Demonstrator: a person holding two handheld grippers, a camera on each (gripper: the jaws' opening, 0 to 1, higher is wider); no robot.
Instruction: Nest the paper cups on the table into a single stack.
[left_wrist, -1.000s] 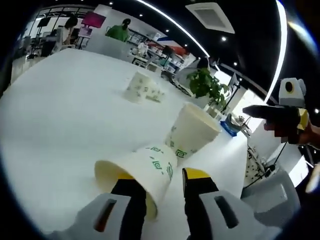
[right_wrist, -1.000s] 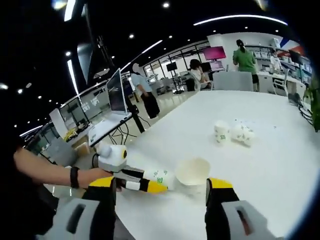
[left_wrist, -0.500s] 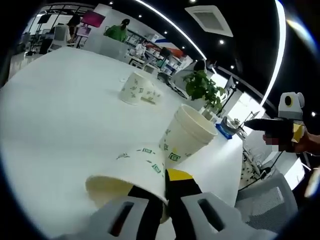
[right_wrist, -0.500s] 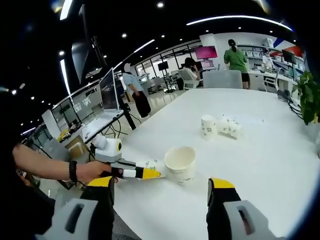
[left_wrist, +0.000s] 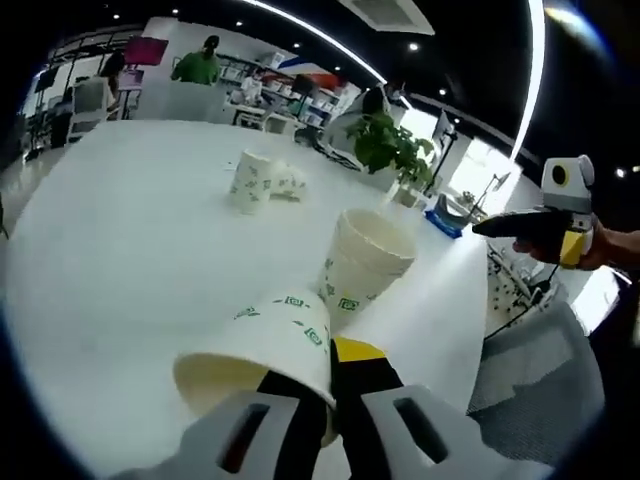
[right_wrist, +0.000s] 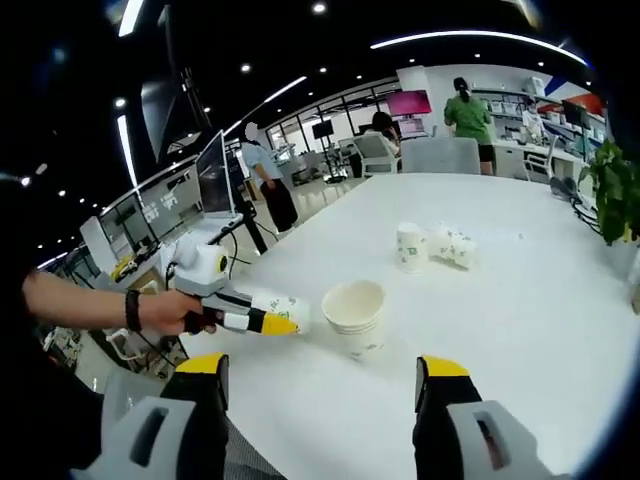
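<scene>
Between the left gripper's (left_wrist: 318, 375) closed jaws, a paper cup (left_wrist: 262, 348) with green markings is pinched by its wall, lying on its side with the open mouth facing the camera at about 7 o'clock in the left gripper view. Just beyond it, toward 1 o'clock, an upright stack of paper cups (left_wrist: 362, 262) stands on the white table (left_wrist: 120, 230), close to the held cup; whether the two touch cannot be told. In the right gripper view the same stack (right_wrist: 353, 317) sits near the centre, and the held cup (right_wrist: 283, 311) lies at its 9 o'clock, clamped by the left gripper (right_wrist: 262, 322), which a person's hand (right_wrist: 178, 310) grips. Farther back, at 11 o'clock from the stack in the left gripper view, a loose group of cups (left_wrist: 263, 180) rests on the table, one upright and the others tipped over; in the right gripper view this group (right_wrist: 432, 245) lies at 1 o'clock. The right gripper (right_wrist: 321, 385) hangs with its jaws spread wide and nothing between them, and appears at 3 o'clock in the left gripper view (left_wrist: 500, 226). Past the table's far edge stand a potted plant (left_wrist: 392, 152), office desks and several people.
</scene>
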